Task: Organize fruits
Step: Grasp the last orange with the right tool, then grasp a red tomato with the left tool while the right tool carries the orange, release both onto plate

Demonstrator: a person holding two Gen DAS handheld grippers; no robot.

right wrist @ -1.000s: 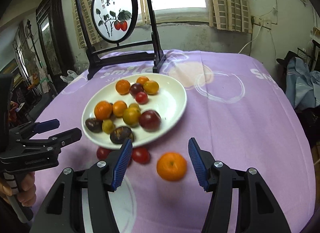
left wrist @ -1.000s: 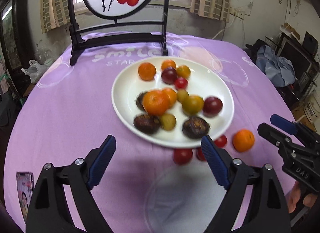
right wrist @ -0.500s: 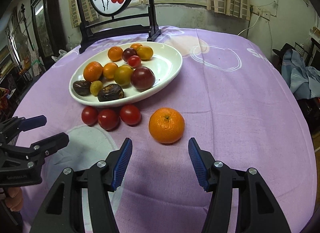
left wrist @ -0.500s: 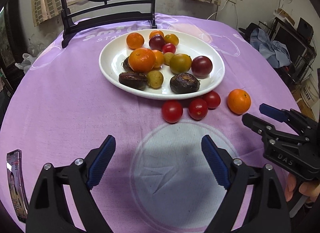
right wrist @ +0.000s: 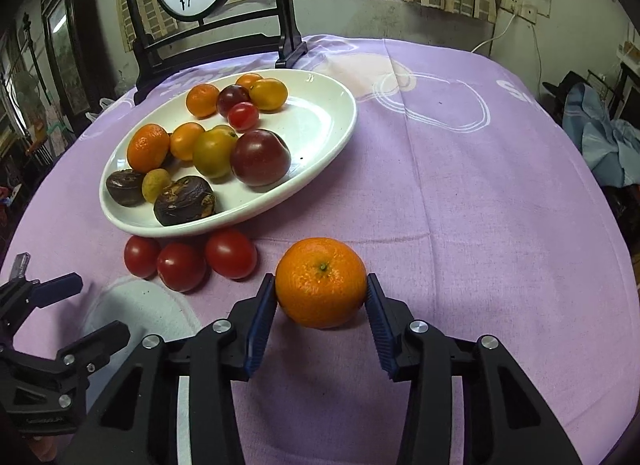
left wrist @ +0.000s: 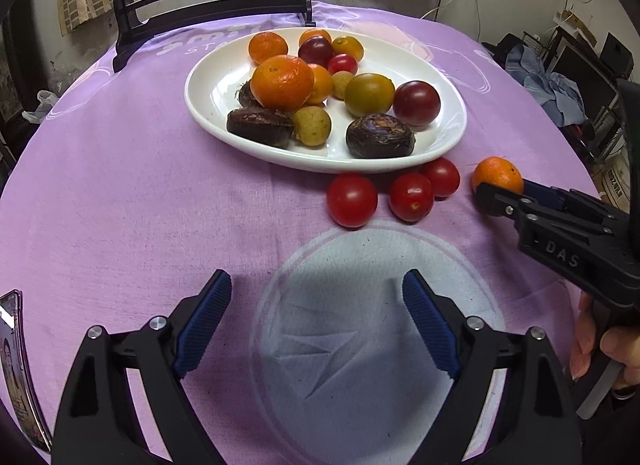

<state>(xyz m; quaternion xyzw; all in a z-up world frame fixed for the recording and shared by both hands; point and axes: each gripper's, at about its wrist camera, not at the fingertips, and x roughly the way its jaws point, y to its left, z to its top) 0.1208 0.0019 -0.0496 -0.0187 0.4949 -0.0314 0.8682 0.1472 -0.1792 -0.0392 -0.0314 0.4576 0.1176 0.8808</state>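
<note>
Both right tool pads touch the orange; left tool gapes.

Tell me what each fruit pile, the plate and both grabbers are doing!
Loose orange: on the cloth, squeezed by the pads.
Right gripper: shut on that orange.
Left gripper: open, empty.
Three red tomatoes: loose beside the plate.
White plate: holding mixed fruit.
</note>
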